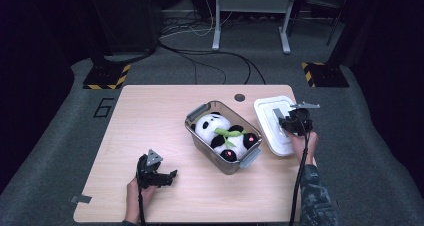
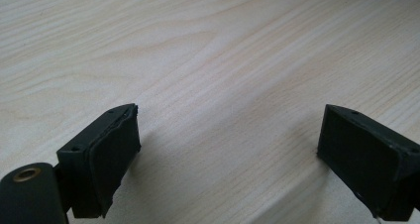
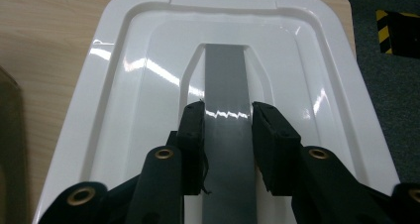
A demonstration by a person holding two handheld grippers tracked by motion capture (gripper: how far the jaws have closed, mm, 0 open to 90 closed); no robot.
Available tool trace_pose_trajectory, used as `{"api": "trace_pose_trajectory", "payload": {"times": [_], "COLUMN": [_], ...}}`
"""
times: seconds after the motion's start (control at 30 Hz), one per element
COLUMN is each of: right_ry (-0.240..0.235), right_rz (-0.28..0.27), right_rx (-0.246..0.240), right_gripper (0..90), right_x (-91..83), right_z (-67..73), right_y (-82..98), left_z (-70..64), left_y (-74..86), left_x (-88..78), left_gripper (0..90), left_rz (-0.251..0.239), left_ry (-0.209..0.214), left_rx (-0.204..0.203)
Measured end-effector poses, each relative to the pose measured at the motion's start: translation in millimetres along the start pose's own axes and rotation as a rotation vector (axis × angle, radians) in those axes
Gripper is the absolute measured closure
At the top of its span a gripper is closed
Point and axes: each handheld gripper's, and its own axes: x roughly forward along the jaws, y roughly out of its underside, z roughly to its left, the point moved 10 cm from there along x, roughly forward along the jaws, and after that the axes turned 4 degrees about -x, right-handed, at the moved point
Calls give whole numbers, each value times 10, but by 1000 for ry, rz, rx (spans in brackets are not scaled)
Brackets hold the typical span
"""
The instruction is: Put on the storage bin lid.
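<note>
- The white lid filled the middle of the right gripper view, a grey handle strip running down its centre; in the high view the lid sat at right of centre, at the table's right edge.
- The right gripper had its two black jaws closed against either side of the grey handle strip, pads pressed to its edges; in the high view the right gripper sat over the lid's near end, held in the right hand.
- Whether the lid was resting flat or slightly raised could not be told from the high view, where it appeared small and partly covered.
- Just left of the lid stood a clear storage bin with grey latches, angled on the table, holding a plush panda.
- At lower left of the high view, the left gripper lay low over the wooden table, well apart from the bin.
- In the left gripper view the left gripper had its jaws spread wide, with nothing but bare wood grain between them.
</note>
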Motion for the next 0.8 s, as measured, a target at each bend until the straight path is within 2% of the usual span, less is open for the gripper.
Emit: {"api": "trace_pose_trajectory", "payload": {"times": [0.17,0.43,0.67,0.8], "right_ry": [12,0,-42,-64], "right_rz": [-14,-41,-77,-92], "right_rx": [-18,-37,-38,-64], "right_gripper": [666,665,666,665], "right_x": [-114,-299,-469,-567], "right_z": [2,86,232,367], "right_y": [-127,-321,-504,-597], "left_z": [3,2,2,-2], "left_y": [4,-1,-2,0], "left_x": [-3,2,3,2], "left_gripper": [89,89,89,90], "left_rz": [4,-3,-5,-6], "left_ry": [1,-1,-2,-2], "left_rx": [6,3,4,3]}}
